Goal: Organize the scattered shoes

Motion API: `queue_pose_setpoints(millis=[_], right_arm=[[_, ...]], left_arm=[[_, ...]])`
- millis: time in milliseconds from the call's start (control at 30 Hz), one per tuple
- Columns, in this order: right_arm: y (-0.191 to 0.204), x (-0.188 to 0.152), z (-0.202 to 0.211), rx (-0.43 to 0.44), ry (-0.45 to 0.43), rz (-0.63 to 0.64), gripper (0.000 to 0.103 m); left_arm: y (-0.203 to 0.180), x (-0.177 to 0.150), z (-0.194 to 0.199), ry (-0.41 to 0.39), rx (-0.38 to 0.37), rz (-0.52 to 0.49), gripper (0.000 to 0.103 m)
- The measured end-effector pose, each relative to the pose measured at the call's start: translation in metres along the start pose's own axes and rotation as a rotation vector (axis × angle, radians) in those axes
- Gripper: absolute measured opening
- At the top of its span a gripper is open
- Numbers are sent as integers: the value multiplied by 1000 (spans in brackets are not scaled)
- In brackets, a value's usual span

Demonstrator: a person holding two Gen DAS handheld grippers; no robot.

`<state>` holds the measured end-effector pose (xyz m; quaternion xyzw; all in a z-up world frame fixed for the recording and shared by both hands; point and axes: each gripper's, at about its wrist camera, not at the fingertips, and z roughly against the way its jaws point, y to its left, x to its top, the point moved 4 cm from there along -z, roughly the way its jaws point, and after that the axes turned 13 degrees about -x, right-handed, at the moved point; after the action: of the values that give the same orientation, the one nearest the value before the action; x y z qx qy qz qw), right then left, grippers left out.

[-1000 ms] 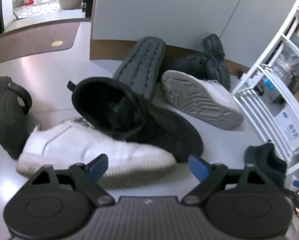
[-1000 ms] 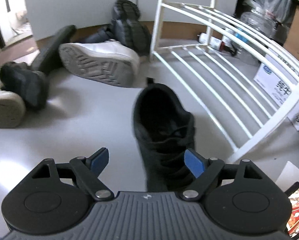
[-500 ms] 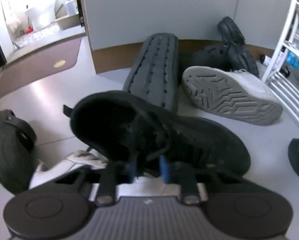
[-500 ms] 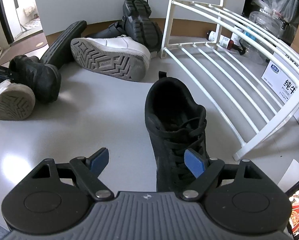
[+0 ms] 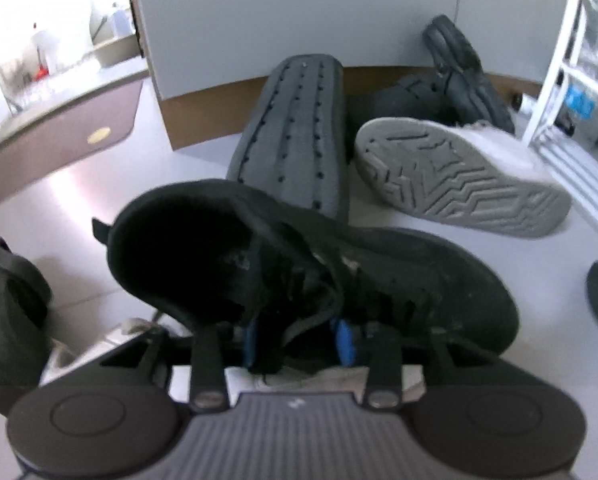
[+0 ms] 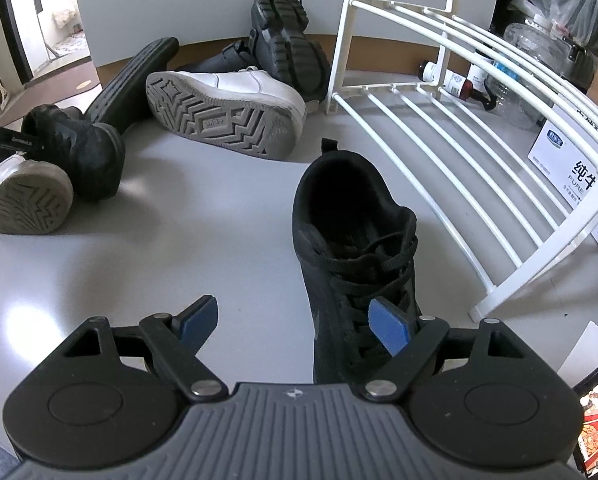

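ITEM 1: left gripper (image 5: 299, 340). Its jaws have just been closing and now stand nearly together, pinching the tongue and laces of the black sneaker (image 5: 339, 276). The blue pads (image 5: 345, 344) show on either side of that thin fold. The sneaker sits at 12 o'clock from the gripper, lying across a white sneaker (image 5: 119, 340) that shows only at 7 o'clock.

ITEM 2: right gripper (image 6: 295, 326). It is wide open and holds nothing. Its right pad hangs over the laces of a second black sneaker (image 6: 351, 248), which stands upright on the floor (image 6: 179, 220) at 1 o'clock, just beside the white shoe rack (image 6: 479, 140). Contact cannot be told.

ITEM 3: remaining stock. A white sneaker on its side (image 6: 227, 112), sole showing, at 11 o'clock in the right view; a gray slipper (image 5: 295, 132) sole-up behind the held sneaker; a black sandal (image 6: 287, 32) leaning on the wall.

RISKS:
- The hold is on soft tongue and laces only. On lifting, the heavy sole may swing or the fabric may slide out, dropping the sneaker.
- The sneaker rests on the white one, so a loose lace could drag it along.
- The toe may knock the slipper behind it.
- The right gripper, closing off-centre, may catch laces only and tip its sneaker against the rack.
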<state>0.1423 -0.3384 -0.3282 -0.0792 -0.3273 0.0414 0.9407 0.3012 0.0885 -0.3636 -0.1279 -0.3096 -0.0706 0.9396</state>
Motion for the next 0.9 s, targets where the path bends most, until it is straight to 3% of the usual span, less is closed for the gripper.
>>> queue_pose_setpoints(millis=[400,900], right_arm=[[-1,-1,-2,2,7,7,87],[-1,-2,-3,12,17,-1,87]], left_arm=[[-3,9,30,-151,-211,157,1],[-62,-19,21,-27,-402,288,1]])
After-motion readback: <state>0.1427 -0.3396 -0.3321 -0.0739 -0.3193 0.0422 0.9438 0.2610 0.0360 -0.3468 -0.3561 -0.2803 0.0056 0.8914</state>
